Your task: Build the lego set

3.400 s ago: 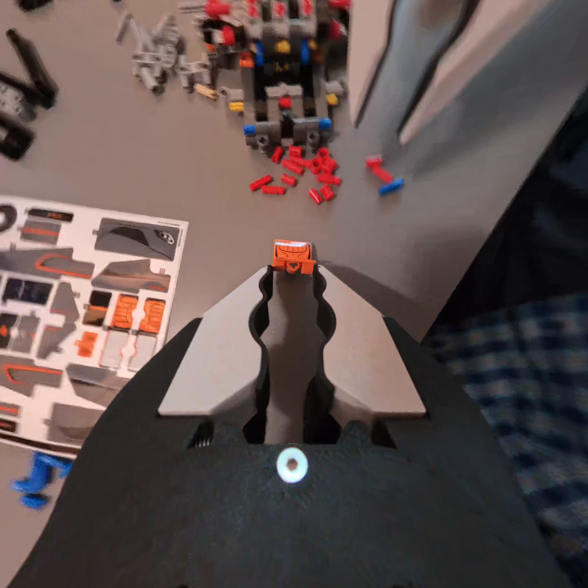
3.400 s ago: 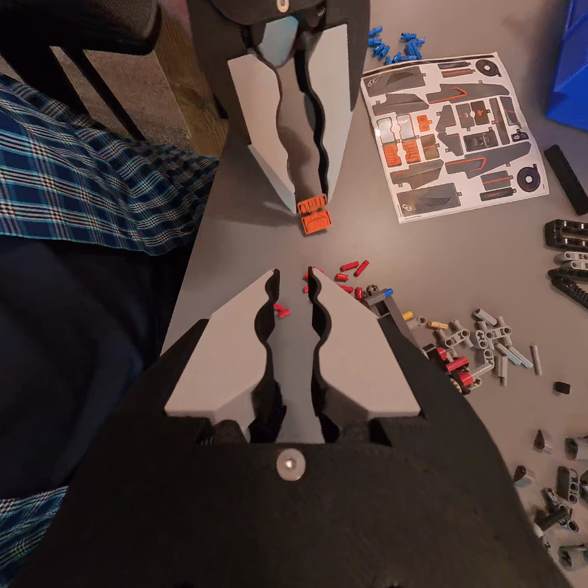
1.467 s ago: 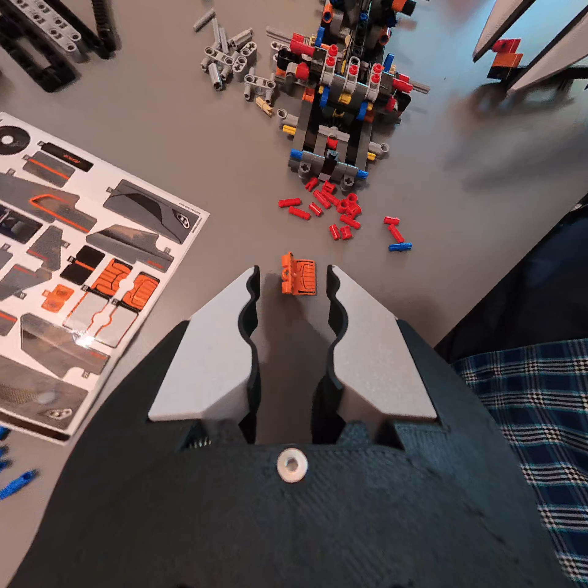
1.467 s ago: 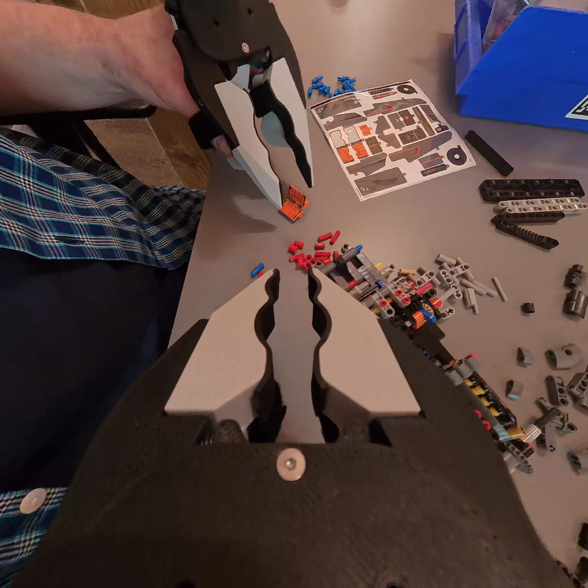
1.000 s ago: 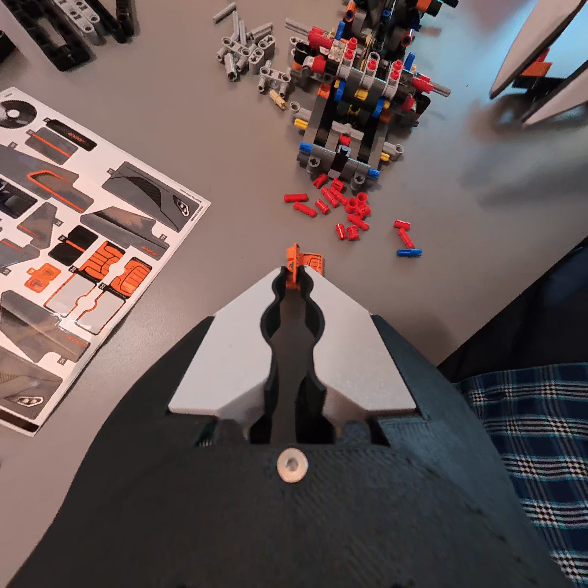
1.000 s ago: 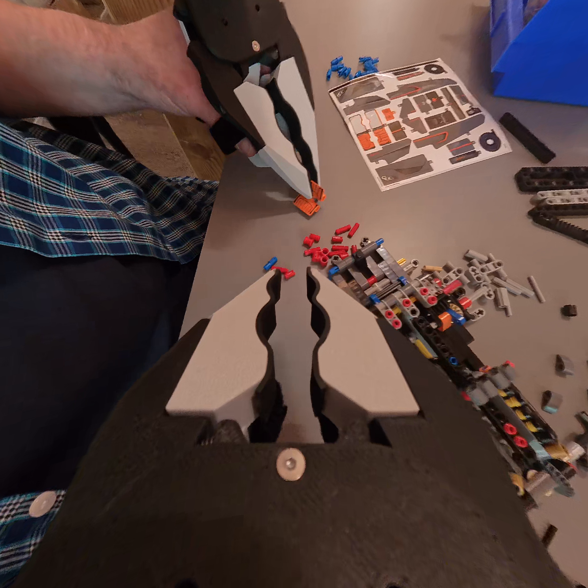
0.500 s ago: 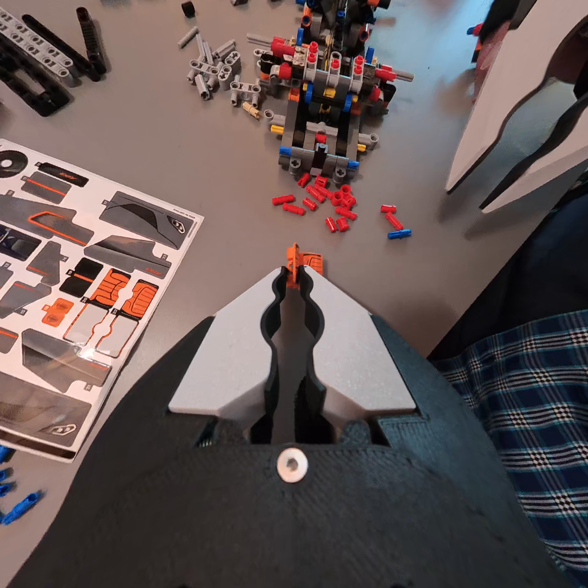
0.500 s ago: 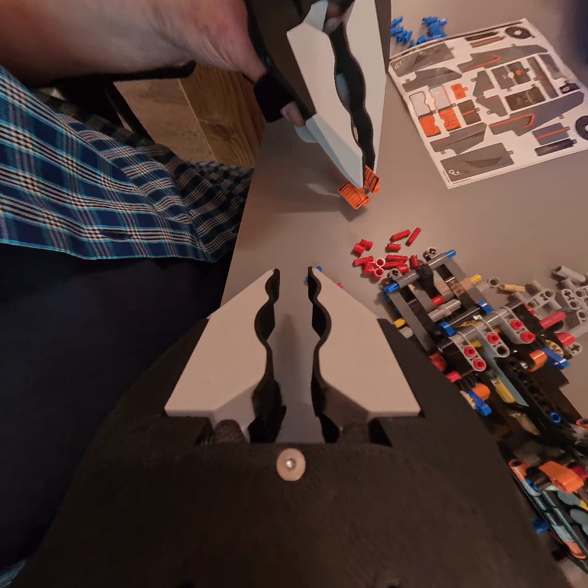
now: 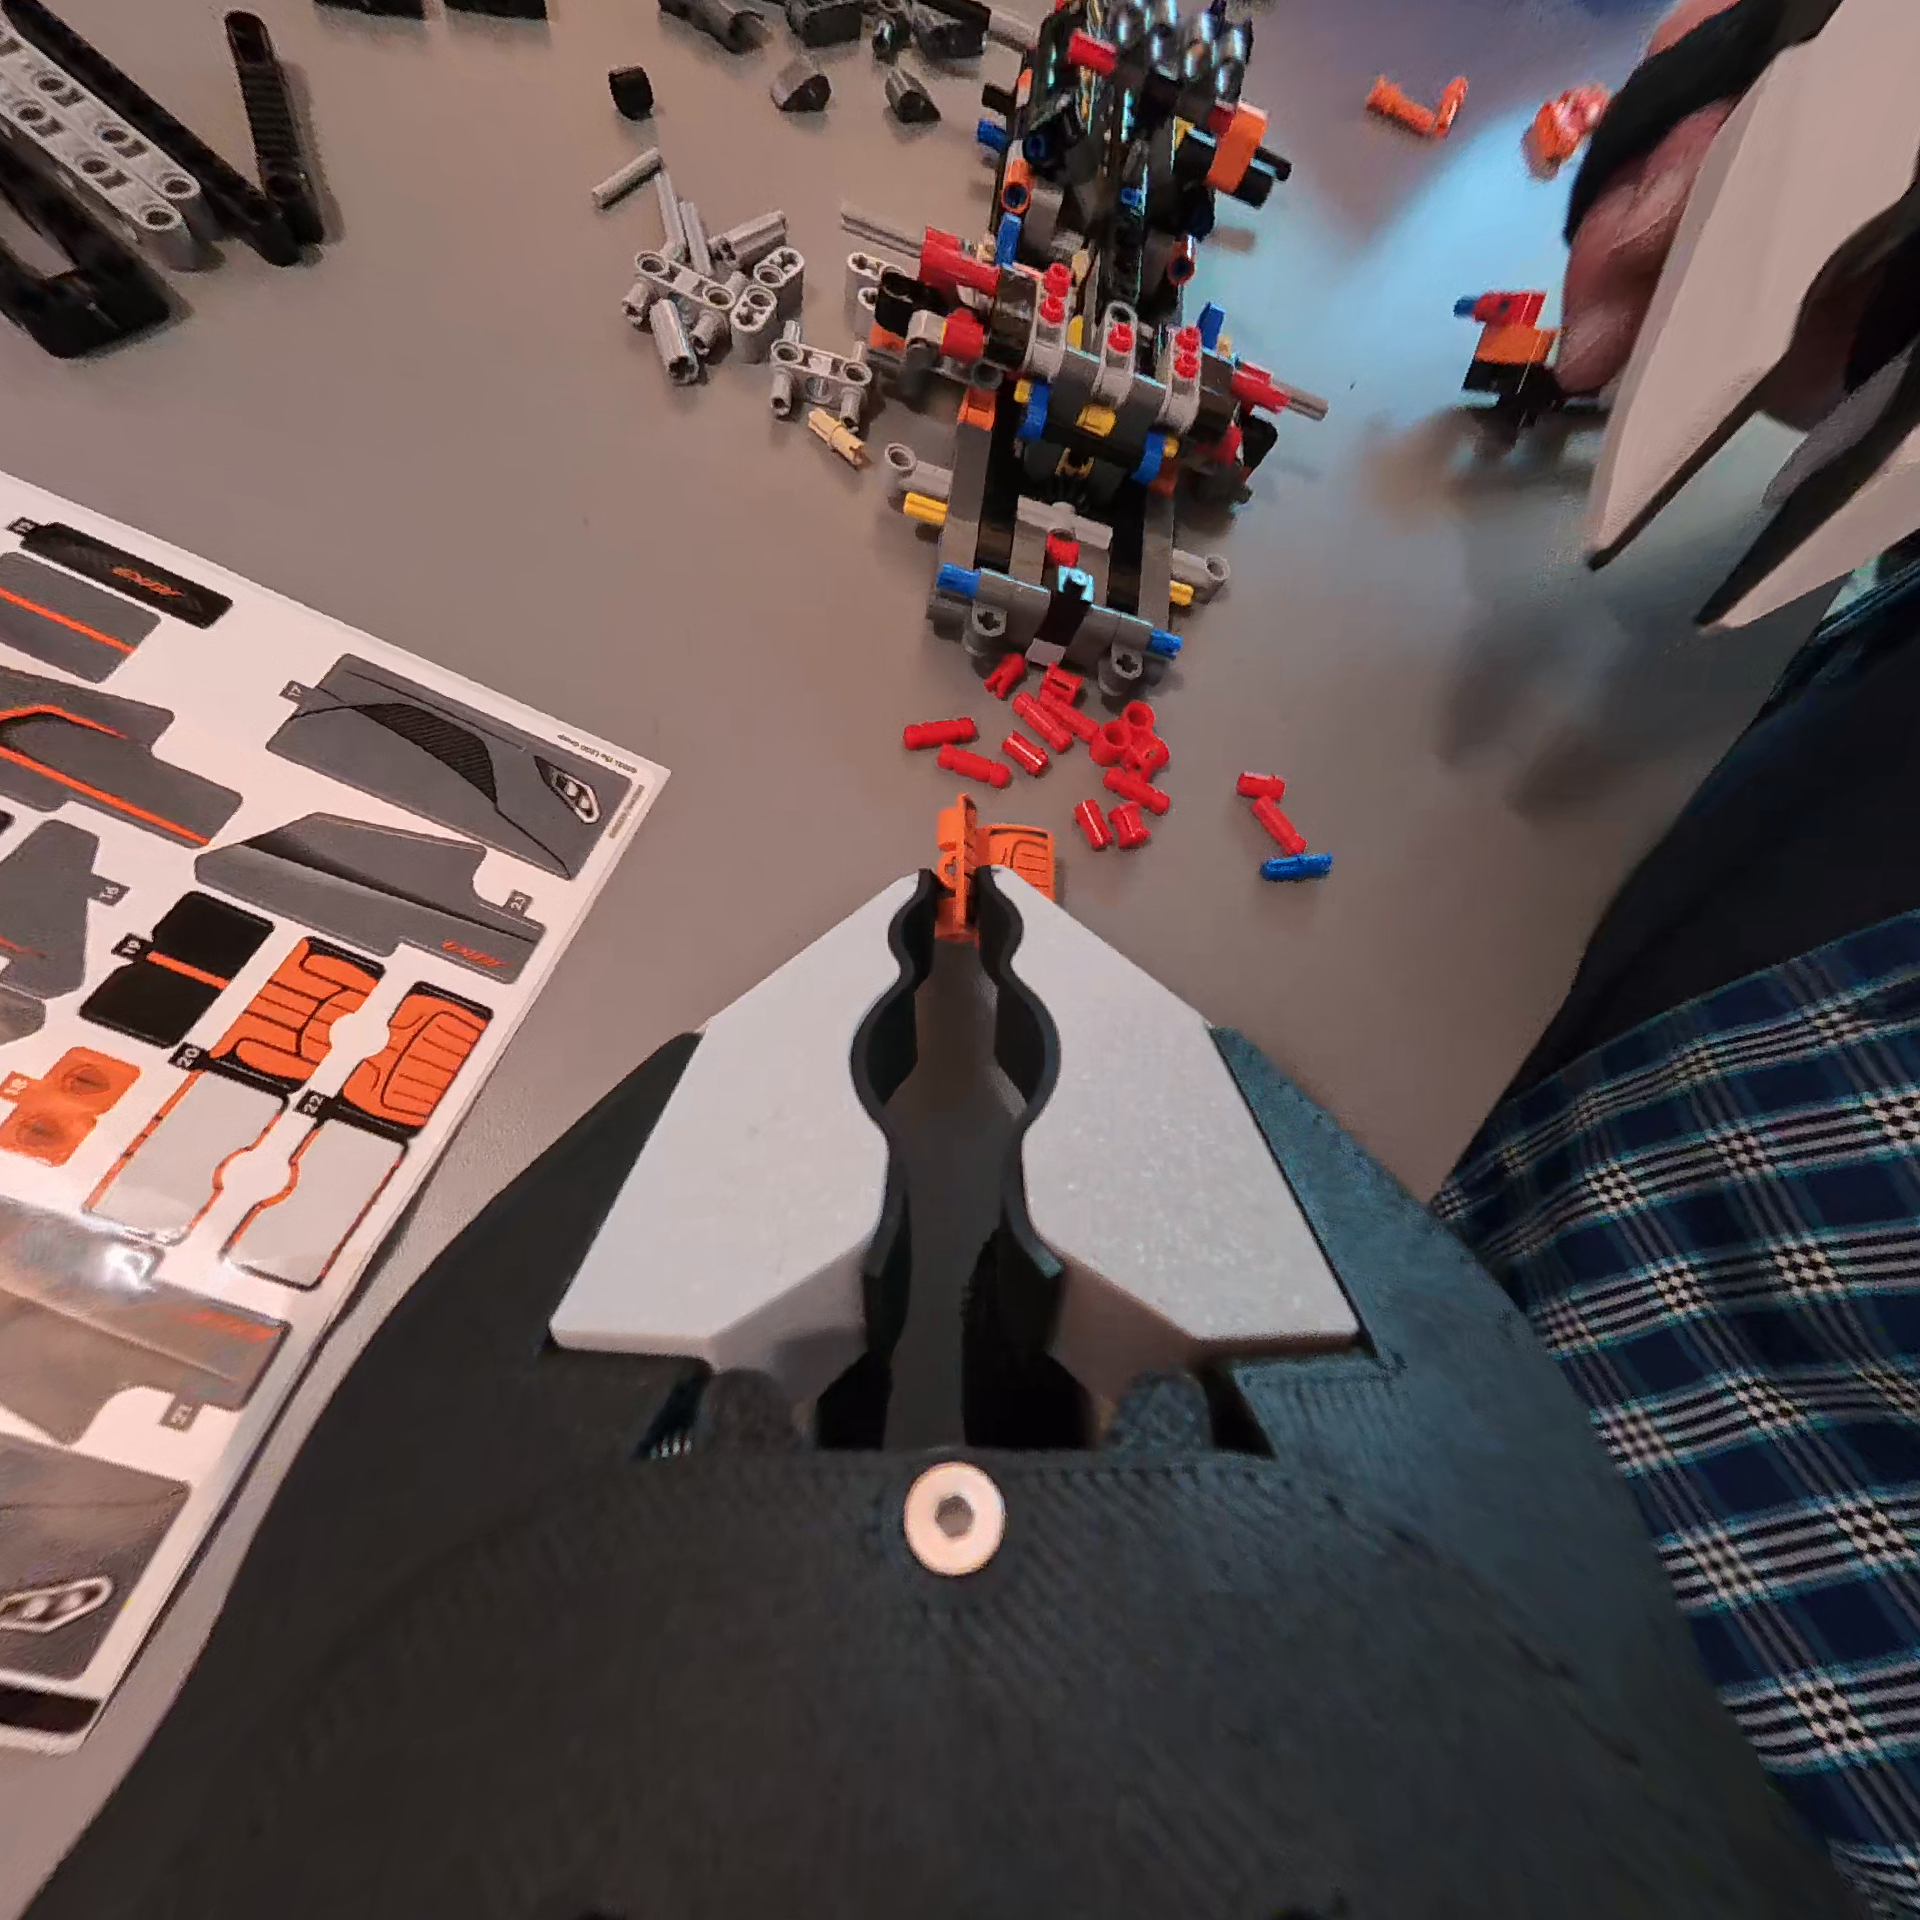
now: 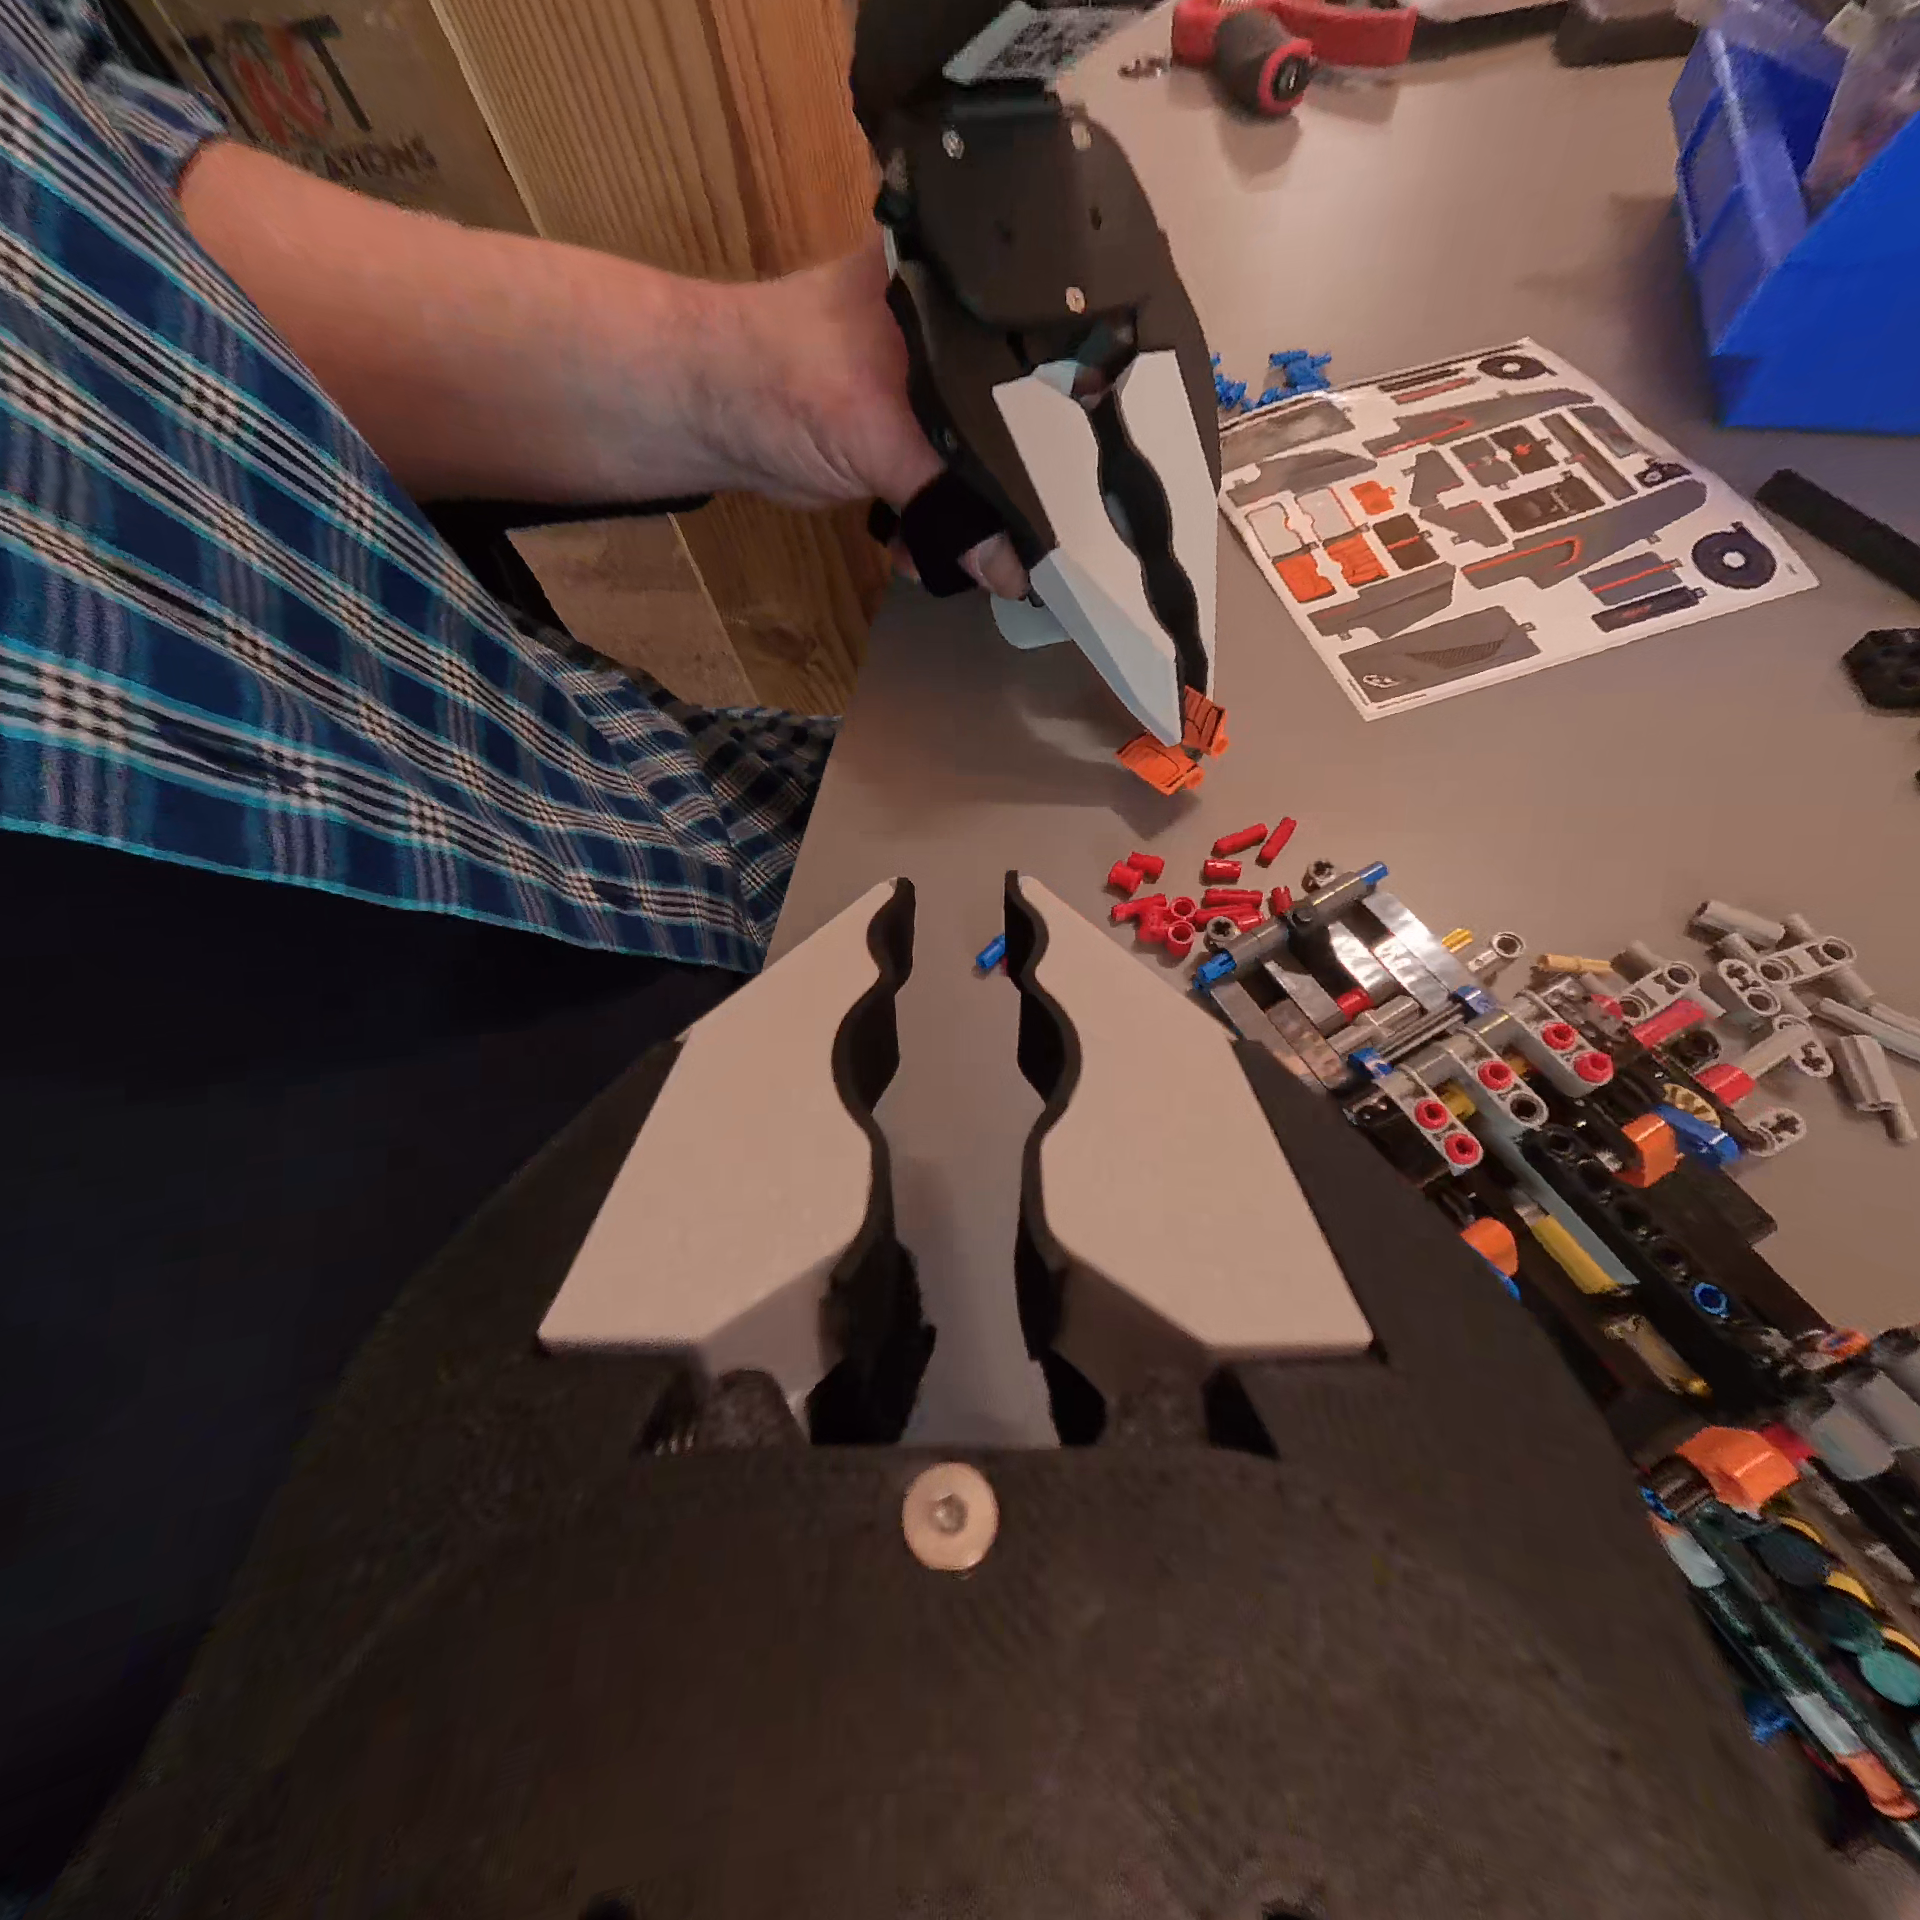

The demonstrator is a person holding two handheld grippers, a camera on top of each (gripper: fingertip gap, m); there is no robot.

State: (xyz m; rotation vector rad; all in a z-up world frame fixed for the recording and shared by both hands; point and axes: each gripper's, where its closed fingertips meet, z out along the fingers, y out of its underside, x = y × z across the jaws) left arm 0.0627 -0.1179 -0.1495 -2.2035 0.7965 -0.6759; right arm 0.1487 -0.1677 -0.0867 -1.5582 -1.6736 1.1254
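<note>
left tongs (image 9: 961, 891) now pinch orange seat piece (image 9: 995, 854) — long axis ahead of tips, upright flap clamped | right tongs (image 10: 958, 904) slightly spread — empty

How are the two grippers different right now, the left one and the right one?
The left gripper has its jaws shut on an orange lego piece low at the grey table; the right gripper has its jaws apart and holds nothing. The left gripper points steeply down at the table near the sticker sheet; the right gripper sits beside the partly built model. Both share grey fingers on a black body.
</note>
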